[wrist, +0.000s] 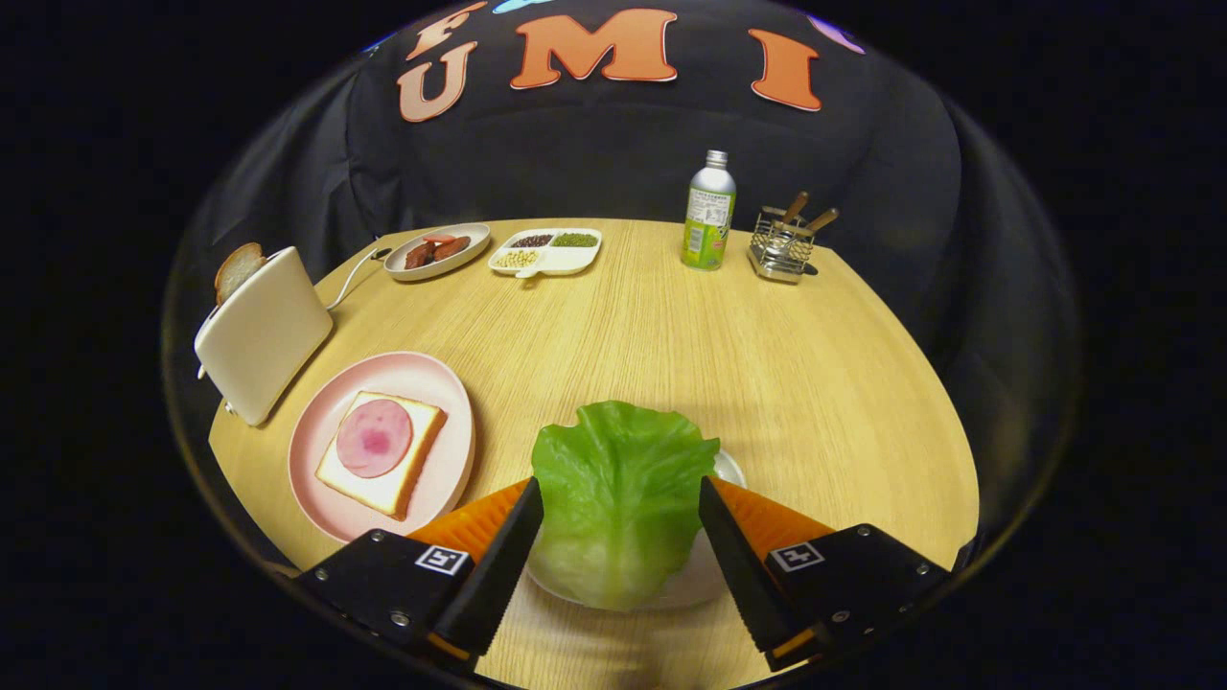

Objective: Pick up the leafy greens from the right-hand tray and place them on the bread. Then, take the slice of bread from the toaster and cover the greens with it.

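A green lettuce leaf (618, 498) lies on a small white tray (731, 469) near the table's front edge. My gripper (621, 484) stands open, one finger on each side of the leaf, the tips level with its widest part. Left of the fingers, a pink plate (436, 379) holds a slice of bread (407, 479) topped with a round of ham (374, 437). Beyond the plate, at the table's left edge, a cream toaster (264, 335) has a bread slice (237, 268) sticking out of its slot.
At the back of the wooden table (671, 335) are an oval dish of sausages (436, 251), a white divided dish of beans (546, 251), a green and silver bottle (709, 211) and a wire caddy with wooden-handled utensils (781, 247). The toaster's cord (350, 278) runs towards the sausage dish.
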